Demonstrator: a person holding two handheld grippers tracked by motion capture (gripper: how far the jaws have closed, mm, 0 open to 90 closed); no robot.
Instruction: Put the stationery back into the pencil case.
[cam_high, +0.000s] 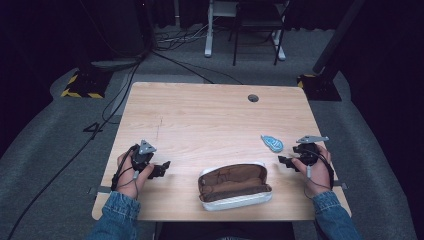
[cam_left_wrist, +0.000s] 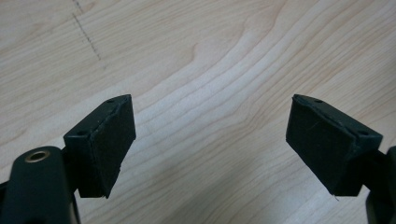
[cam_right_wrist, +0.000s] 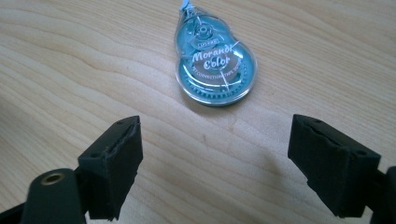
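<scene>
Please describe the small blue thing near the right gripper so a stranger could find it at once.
On the wooden table, look right of the open brown-lined case. In front of the open right gripper lies a teal gourd-shaped correction tape, clear-shelled with white lettering.

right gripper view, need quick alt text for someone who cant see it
A teal correction tape dispenser lies flat on a light wooden table, just ahead of the right hand-held gripper. The gripper's two black jaws stand wide apart at the bottom of the picture with nothing between them, not touching the dispenser.
</scene>
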